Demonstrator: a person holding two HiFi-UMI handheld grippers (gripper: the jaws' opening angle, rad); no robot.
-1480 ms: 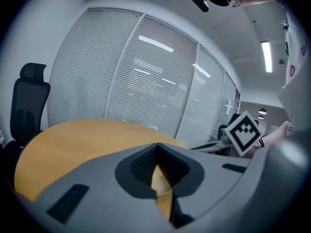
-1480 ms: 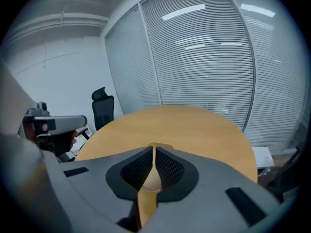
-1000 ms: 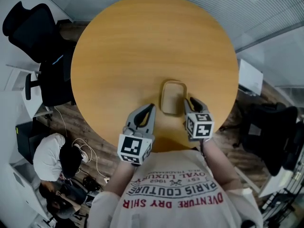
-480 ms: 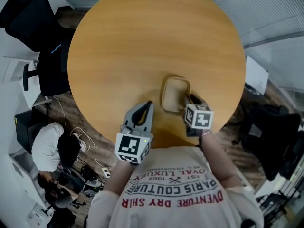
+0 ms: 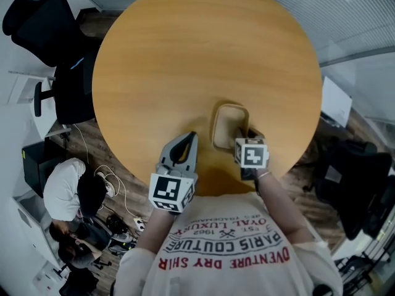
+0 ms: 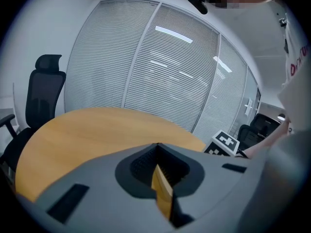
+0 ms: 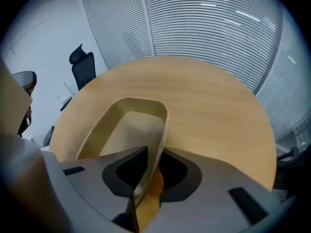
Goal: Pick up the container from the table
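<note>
Gripping the container [image 7: 129, 130] wall, right gripper [image 7: 153, 155] hides its near corner.

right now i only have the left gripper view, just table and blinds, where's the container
observer: The container is at the near edge of the table, just right of the left gripper.
operator: is the right gripper on it
observer: Yes. In the right gripper view, the right gripper has the container's right-hand wall between its jaws, closed on it.
operator: anything inside
observer: No, the head view shows it empty. I cannot tell whether it has left the table.
</note>
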